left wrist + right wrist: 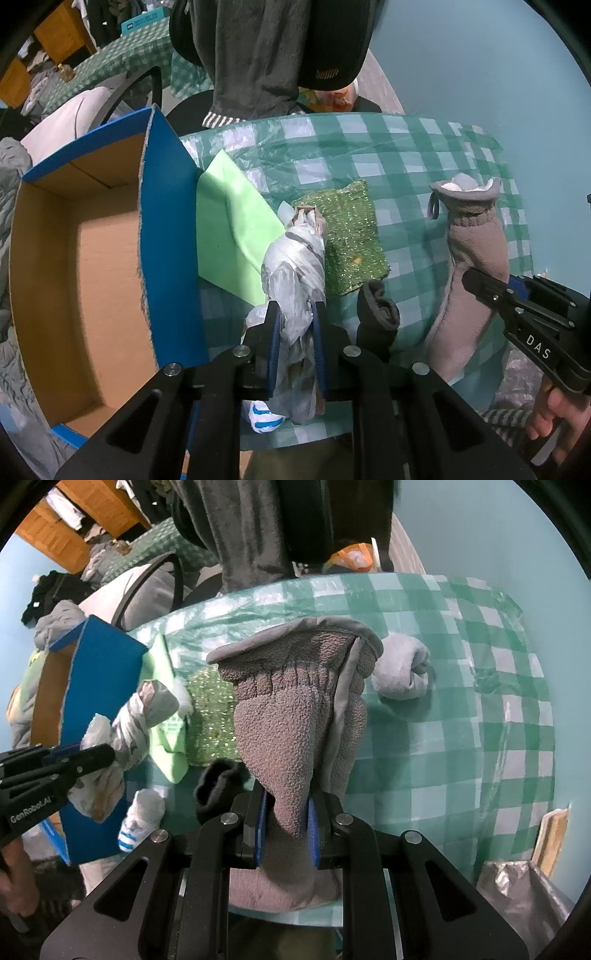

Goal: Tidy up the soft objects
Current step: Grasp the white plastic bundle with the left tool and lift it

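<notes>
A table (406, 147) in green check cloth stands against a pale blue wall. The left claw (295, 317) is clamped on a taped plastic bundle (295, 266), just beside an open blue box (173, 221). The right claw (286, 812) is pinched tight on a grey fleece glove (291, 709). Beneath lie a glittery green cloth (351, 236), a lime cloth (229, 229), a dark sock (376, 314) and a rolled pale sock (402, 672).

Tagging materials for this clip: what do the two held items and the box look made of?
Grey glove: fleece, nubbly matte pile. Crumpled bundle: thin plastic film, glossy and wrinkled, seemingly taped. Box: cardboard, brown inside, blue outside.
</notes>
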Demonstrator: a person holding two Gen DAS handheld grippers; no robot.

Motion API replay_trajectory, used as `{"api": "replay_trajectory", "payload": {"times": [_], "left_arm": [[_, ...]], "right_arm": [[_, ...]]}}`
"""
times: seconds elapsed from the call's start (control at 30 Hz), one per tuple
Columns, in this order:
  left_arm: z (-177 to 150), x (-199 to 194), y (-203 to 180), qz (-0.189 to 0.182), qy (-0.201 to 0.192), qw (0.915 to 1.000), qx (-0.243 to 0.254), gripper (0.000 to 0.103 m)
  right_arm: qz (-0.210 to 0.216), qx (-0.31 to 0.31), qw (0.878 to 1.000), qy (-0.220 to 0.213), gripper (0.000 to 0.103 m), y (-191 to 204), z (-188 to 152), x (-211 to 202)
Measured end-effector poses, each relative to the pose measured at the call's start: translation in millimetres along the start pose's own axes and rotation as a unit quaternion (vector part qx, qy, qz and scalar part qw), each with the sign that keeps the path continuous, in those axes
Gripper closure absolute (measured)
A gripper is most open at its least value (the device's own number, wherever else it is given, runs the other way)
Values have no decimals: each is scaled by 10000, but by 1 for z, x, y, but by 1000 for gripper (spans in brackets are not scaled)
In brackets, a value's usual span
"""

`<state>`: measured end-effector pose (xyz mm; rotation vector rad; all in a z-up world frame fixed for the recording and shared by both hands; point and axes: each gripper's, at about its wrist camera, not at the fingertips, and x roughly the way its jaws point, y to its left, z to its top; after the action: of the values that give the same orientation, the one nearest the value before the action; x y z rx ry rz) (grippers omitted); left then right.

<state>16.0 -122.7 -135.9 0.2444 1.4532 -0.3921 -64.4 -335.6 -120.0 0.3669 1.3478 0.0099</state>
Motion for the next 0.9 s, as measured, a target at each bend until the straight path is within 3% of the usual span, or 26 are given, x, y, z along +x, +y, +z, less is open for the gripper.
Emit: {"api": "replay_trajectory", "payload": {"times": [0.9], "left_arm": [[-18,-70,13,-37,-667,9977,-97,89]], "right_arm": [[148,-423,9980,-449,86,38,9,-49]]}}
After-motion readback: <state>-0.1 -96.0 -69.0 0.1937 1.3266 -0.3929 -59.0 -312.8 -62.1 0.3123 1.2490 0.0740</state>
